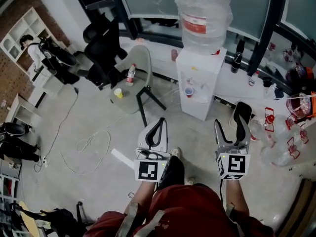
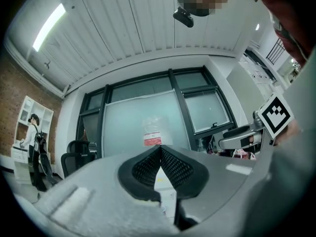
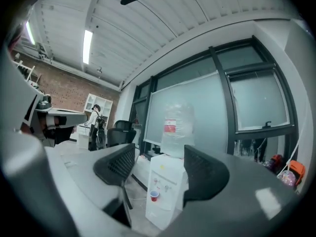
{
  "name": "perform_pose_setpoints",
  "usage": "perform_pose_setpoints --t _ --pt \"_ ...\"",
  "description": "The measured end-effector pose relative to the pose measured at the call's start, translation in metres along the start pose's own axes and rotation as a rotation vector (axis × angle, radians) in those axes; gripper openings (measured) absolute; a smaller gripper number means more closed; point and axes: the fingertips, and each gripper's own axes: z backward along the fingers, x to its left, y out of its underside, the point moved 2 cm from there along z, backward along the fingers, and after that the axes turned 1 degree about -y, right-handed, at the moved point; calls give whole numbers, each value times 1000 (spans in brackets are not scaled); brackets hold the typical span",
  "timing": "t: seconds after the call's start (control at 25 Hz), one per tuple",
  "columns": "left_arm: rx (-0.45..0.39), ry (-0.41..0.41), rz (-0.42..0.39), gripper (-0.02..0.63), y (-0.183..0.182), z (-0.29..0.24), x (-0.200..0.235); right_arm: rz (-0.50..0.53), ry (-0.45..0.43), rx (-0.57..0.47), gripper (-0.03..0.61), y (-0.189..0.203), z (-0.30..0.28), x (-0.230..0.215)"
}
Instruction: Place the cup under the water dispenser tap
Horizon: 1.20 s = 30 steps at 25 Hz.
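Person stands on the bare floor (image 1: pixel 89 127), both tongs held low in front of the knees.
Left tongs (image 1: pixel 161 121): pads pressed together at the tips, nothing between them.
Right tongs (image 1: pixel 242 112): spread, empty; its view frames the dispenser (image 1: pixel 200 80) between the pads.
Both well apart from the dispenser.
Chair (image 1: pixel 143 63) further out, with a yellow cup (image 1: pixel 118 93) and a small bottle (image 1: pixel 131 74) on the seat.
Dispenser stands against the window wall, big jug (image 1: pixel 203 14) on top.
Cup (image 1: pixel 189 92), red with a pale rim, sits upright in the dispenser's bay, below the taps (image 3: pixel 155 182). Which tap it is under I cannot tell.

Judgement: placement looks done. The cup is in the bay and neither tongs is on it. Nothing left that I can see, unless the yellow cup is meant.
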Motion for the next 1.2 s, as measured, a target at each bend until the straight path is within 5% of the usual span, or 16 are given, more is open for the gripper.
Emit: perform_pose_setpoints --t 0.16,0.56,1.2 --pt "73 -4 14 -2 12 3 0 -36 -29 9 237 -1 -2 4" --pt "76 11 10 -2 16 2 -9 -33 -70 30 35 8 -6 14" --pt "97 -40 10 -2 24 20 -1 -21 -99 -1 2 8 -5 22"
